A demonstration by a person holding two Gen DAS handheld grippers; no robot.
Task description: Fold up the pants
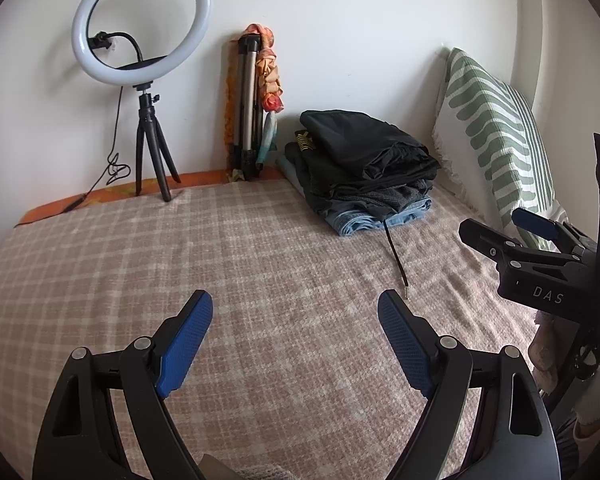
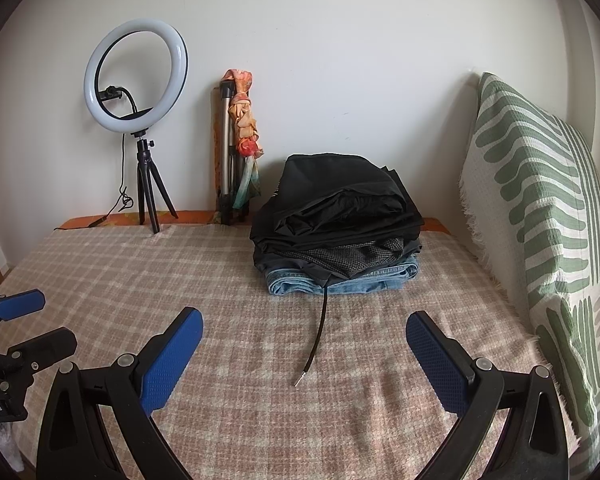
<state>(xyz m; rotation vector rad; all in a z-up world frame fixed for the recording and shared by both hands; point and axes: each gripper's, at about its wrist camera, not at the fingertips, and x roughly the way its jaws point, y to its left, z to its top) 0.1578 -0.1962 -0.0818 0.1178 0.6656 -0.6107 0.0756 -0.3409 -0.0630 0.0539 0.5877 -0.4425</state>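
A stack of folded pants [image 1: 364, 168] [image 2: 340, 232] lies at the back of the bed, black pairs on top of a blue denim pair [image 2: 342, 280]. A black drawstring [image 1: 396, 258] [image 2: 314, 344] trails from the stack toward me. My left gripper [image 1: 296, 312] is open and empty above the plaid blanket [image 1: 220, 264], well short of the stack. My right gripper [image 2: 304, 328] is open and empty, in front of the stack with the drawstring end between its fingers' line. The right gripper also shows at the right edge of the left wrist view [image 1: 512, 228].
A ring light on a small tripod [image 1: 148, 80] [image 2: 140, 120] stands at the back left. A folded tripod with an orange scarf [image 1: 256, 104] [image 2: 238, 148] leans on the wall. A green-striped pillow [image 1: 496, 136] [image 2: 540, 208] stands along the right side.
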